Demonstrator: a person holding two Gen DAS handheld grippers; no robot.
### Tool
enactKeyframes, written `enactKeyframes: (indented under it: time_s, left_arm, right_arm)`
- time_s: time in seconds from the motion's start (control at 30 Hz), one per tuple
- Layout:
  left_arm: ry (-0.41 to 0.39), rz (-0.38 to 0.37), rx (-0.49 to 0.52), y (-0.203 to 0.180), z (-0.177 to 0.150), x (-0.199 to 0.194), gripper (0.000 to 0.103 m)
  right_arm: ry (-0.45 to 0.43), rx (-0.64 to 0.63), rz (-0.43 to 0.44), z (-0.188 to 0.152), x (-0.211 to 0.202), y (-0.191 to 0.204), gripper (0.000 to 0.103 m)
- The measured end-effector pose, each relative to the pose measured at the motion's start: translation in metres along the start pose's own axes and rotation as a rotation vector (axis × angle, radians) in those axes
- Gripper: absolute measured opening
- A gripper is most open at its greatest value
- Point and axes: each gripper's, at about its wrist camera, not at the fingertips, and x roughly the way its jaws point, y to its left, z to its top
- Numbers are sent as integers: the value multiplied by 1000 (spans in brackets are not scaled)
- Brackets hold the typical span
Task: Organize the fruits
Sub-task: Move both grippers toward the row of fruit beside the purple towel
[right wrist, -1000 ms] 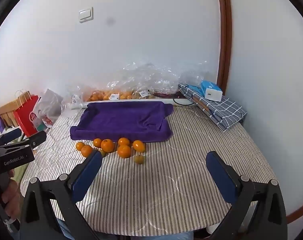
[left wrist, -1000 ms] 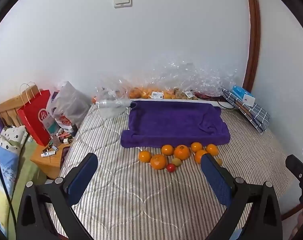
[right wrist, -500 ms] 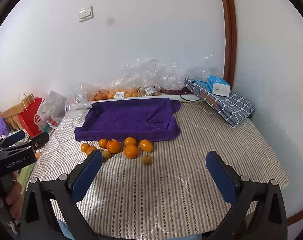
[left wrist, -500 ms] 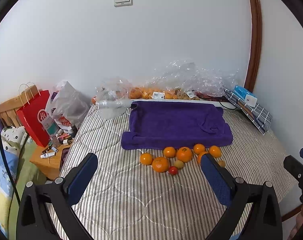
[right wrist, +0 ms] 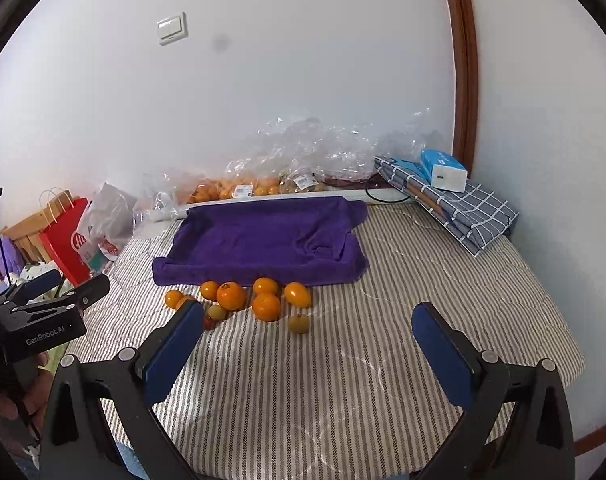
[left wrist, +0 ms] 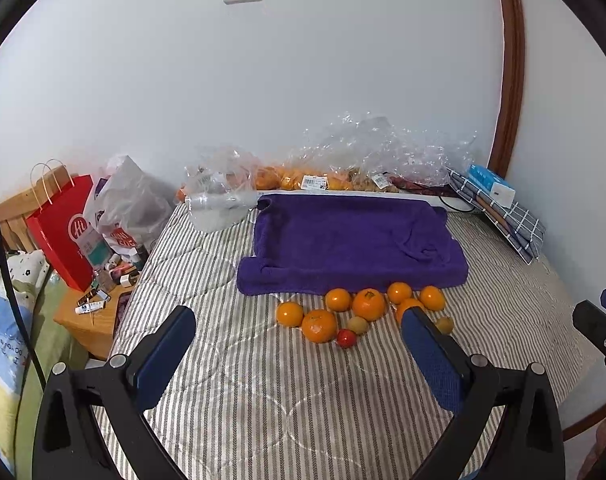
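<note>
Several oranges lie in a loose cluster on the striped bed cover, just in front of a purple towel. Among them are two small green-brown fruits and a small red one. My left gripper hovers open short of the cluster, its right finger hiding part of one orange. My right gripper is also open and holds nothing, with the fruit ahead and to its left. Its left finger covers most of the red fruit.
Clear plastic bags of fruit line the wall behind the towel. A folded checked cloth with a blue box sits at the back right. A red paper bag and a cluttered bedside table stand left of the bed.
Both views have drifted a little toward the bed, and the fruit and towel show slightly larger in the right wrist view. Both grippers stay open and nothing was touched.
</note>
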Motion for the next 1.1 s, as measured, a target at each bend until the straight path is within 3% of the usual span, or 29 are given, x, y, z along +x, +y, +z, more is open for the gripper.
enactKeyframes:
  time_s: [0.57,1.1]
  left_arm:
    - [11,-8,2,1,0,10,103]
    - [41,-33,15,6,7,48,103]
  right_arm:
    - [3,10,3,3,13,1,102]
    - [17,-16,3,10,47,13,102]
